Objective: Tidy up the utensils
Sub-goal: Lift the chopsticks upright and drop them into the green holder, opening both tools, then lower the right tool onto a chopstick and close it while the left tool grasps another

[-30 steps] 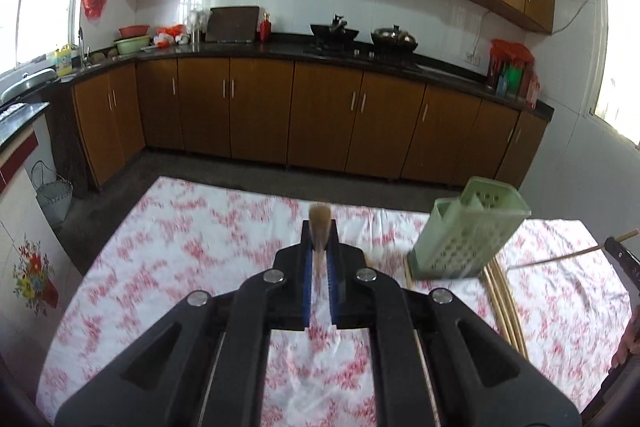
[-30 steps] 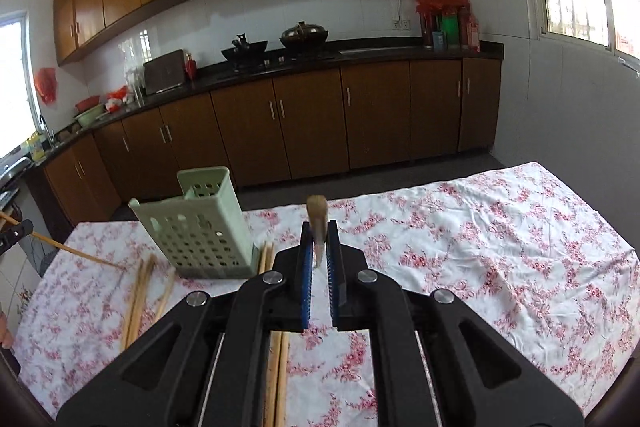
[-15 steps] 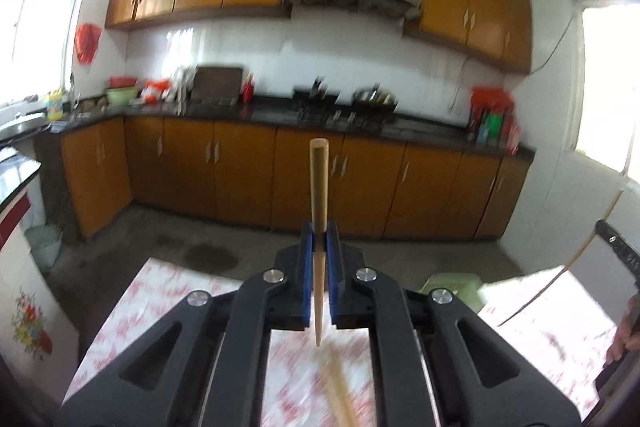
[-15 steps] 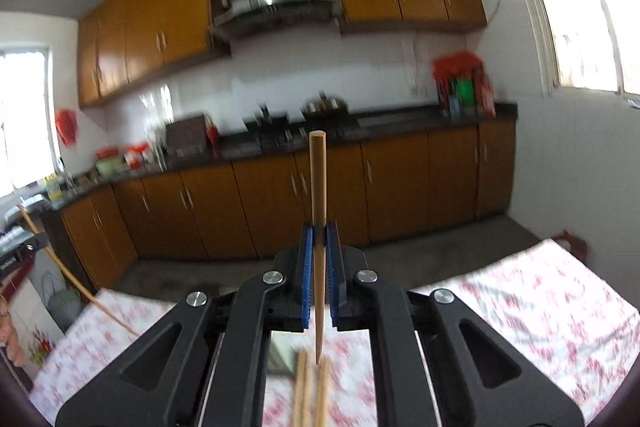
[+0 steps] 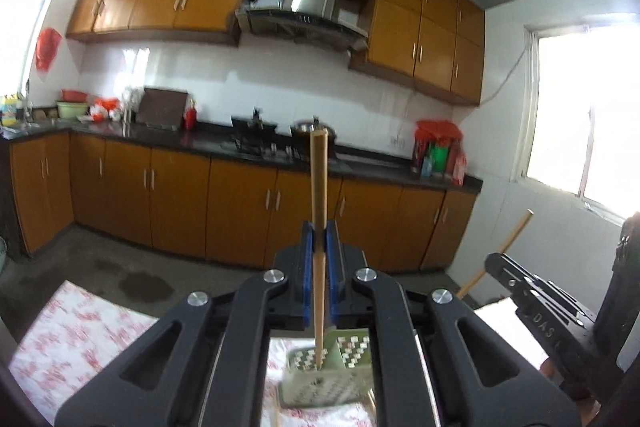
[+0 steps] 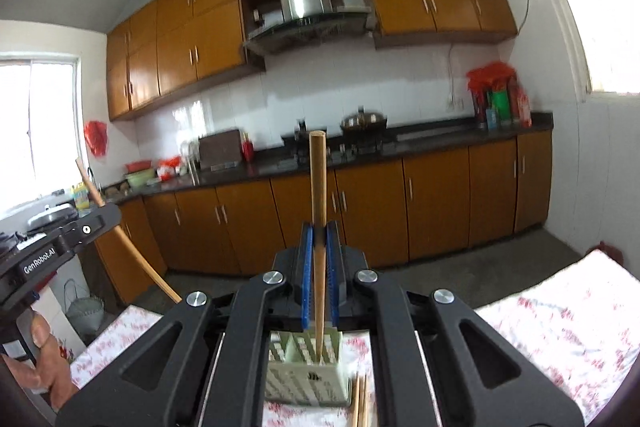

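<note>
My left gripper (image 5: 319, 233) is shut on a wooden chopstick (image 5: 319, 195) held upright, its lower tip over the open top of the pale green perforated utensil holder (image 5: 324, 375). My right gripper (image 6: 319, 233) is shut on another wooden chopstick (image 6: 319, 195), its lower tip inside the holder (image 6: 306, 371). The right gripper and its chopstick (image 5: 496, 251) show at the right of the left wrist view. The left gripper's chopstick (image 6: 128, 243) shows at the left of the right wrist view.
The holder stands on a table with a red-and-white floral cloth (image 6: 560, 331). More chopsticks (image 6: 360, 403) lie beside the holder on the cloth. Brown kitchen cabinets (image 5: 168, 203) and a counter with a stove stand beyond the table.
Both grippers have tilted upward and risen, turning their chopsticks from lying forward to upright. Both have moved in over the green holder and closer to each other.
</note>
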Available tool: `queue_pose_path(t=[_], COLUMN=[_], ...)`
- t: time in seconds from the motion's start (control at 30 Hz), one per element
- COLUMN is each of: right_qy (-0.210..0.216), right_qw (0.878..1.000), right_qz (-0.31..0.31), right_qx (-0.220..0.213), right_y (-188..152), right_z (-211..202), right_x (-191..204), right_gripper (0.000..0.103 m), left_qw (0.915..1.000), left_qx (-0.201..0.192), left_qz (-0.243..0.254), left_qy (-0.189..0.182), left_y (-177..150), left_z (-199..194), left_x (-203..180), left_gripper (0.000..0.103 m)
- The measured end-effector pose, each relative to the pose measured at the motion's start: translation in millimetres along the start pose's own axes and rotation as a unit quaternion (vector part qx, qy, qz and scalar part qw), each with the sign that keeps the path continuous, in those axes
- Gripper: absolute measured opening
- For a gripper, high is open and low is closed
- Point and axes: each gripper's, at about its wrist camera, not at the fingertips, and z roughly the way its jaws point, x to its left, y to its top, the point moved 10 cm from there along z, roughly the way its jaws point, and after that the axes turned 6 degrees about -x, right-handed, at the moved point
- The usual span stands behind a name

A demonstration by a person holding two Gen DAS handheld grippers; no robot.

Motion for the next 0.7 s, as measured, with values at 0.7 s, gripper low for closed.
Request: queue_pose_path(t=[0.7], right_qy=[-0.035], right_qw=[0.998], right_qz=[0.005], right_qx=[0.044], right_y=[-23.2], right_z=[-42.5], right_x=[-33.1], right_gripper=[0.032], left_qw=[0.9988], left_qx=[0.020], left_qz=[-0.041], left_qy=[0.018], left_y=[-42.0], left_z=[-31.8], left_x=[43.1], left_gripper=[0.041])
